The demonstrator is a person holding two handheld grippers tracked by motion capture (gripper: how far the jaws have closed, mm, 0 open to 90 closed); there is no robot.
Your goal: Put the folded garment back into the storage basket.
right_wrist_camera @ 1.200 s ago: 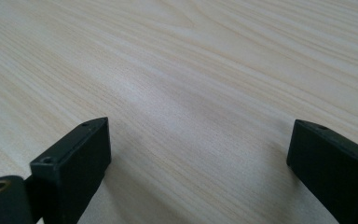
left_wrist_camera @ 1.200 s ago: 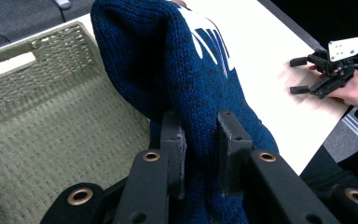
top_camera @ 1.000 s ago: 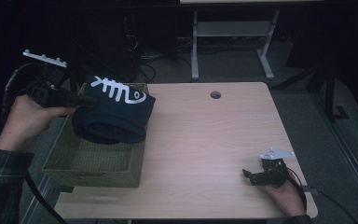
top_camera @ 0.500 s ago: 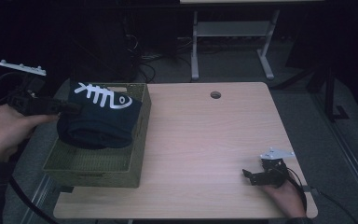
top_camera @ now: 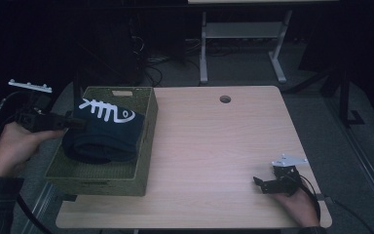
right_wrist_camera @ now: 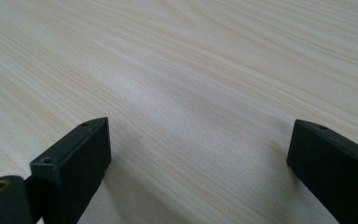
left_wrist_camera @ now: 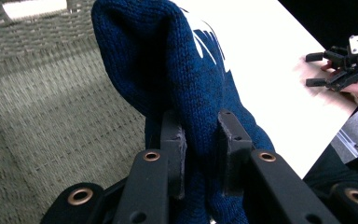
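sweater (top_camera: 104, 131) | dark blue knit, white fishbone print on top | folded in a thick bundle | lies in basket (top_camera: 97, 178), left part of table | one edge pinched up

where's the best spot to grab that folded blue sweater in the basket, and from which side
Grip the thick folded edge of the blue sweater on its left side, coming in level over the wicker basket's left wall. The knit is bunched there into a roll narrow enough for the jaws. The left tool is already shut on that fold, so it likely works; the right tool rests open on the table.
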